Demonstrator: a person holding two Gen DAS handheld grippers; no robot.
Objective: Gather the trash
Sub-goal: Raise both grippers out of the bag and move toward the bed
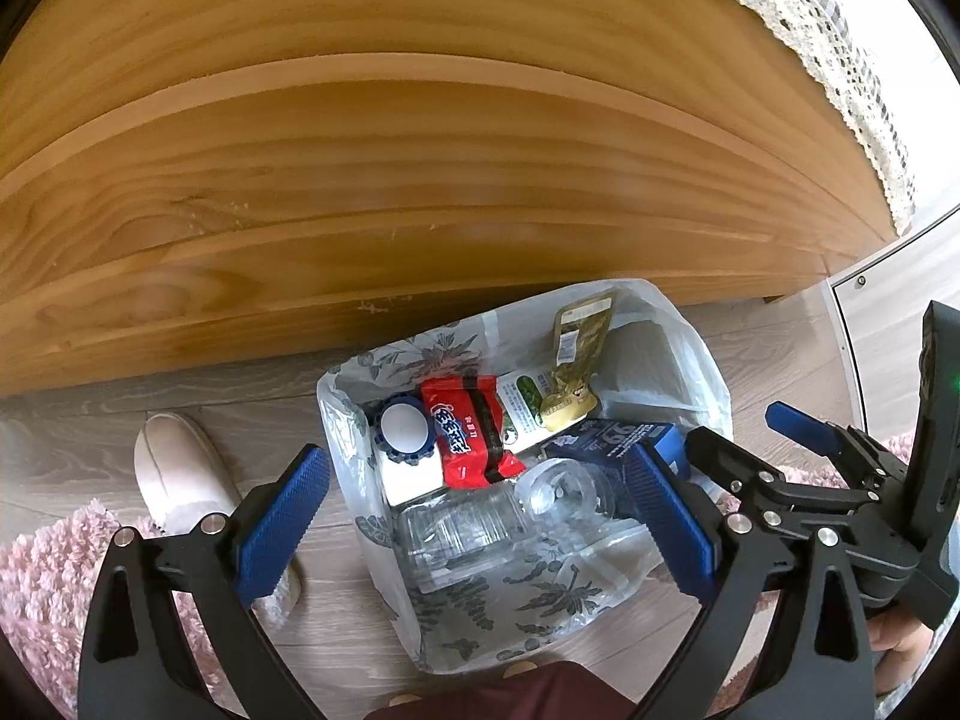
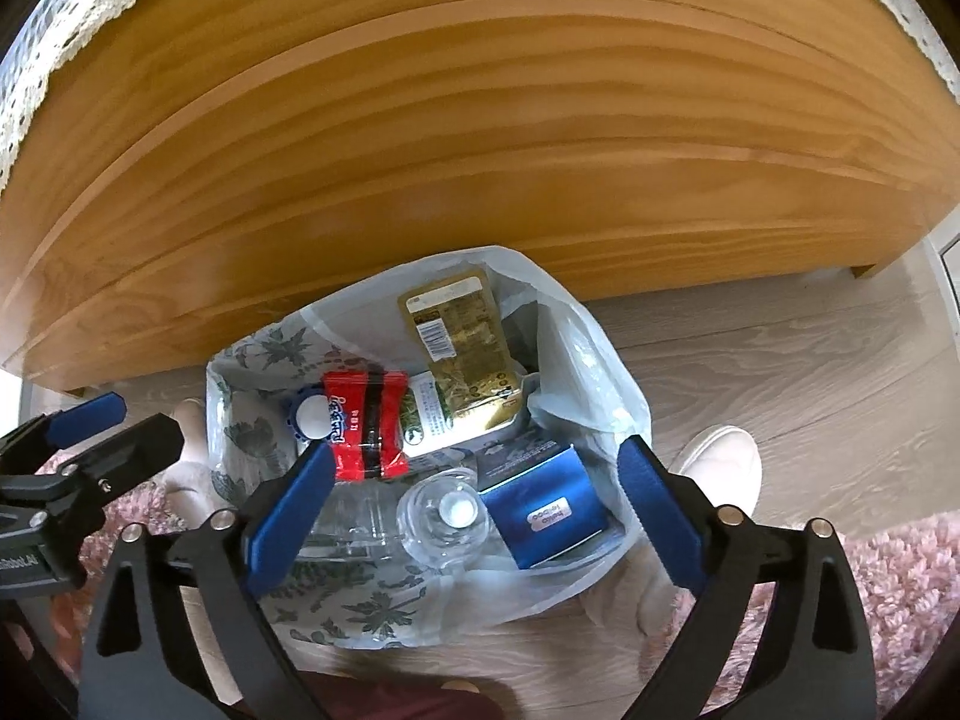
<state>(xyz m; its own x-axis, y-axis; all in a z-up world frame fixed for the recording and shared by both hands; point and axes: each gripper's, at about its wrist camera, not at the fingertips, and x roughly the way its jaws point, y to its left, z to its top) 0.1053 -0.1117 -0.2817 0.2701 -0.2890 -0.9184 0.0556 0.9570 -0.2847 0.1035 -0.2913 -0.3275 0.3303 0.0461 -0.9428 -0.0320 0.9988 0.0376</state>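
A plastic bag [image 2: 576, 360] printed with grey leaves was seen standing open on the floor [image 2: 780, 360] against a pine-board furniture front [image 2: 456, 138], with both grippers held above it. The trash lay inside: a red wrapper [image 2: 366, 429] with white Korean lettering on a dark band, a gold pouch [image 2: 465, 348] bearing a barcode and fine print too small to be read, a white packet [image 1: 525, 402] with green printing, a blue box [image 2: 549, 510] with a small white label whose writing could not be made out, and "99%" read on its side in the left view. A clear bottle [image 2: 438, 519] with a white cap was lodged beside the box, and a blue-rimmed white lid [image 1: 403, 427] was tucked at the wrapper's left.

The right gripper [image 2: 474, 516] was shown with jaws released wide, nothing pressed between them. The left gripper [image 1: 480, 516] was likewise spread open and empty. Part of a printed word ending "AI" was visible on the left gripper's body in the right view.

The floor was of pale grey wood-grain planks. A pink shag rug [image 2: 900, 588] and pale slippers [image 1: 180, 468] were seen beside the bag, and lace trim [image 1: 840, 60] was draped over the furniture's top edge.
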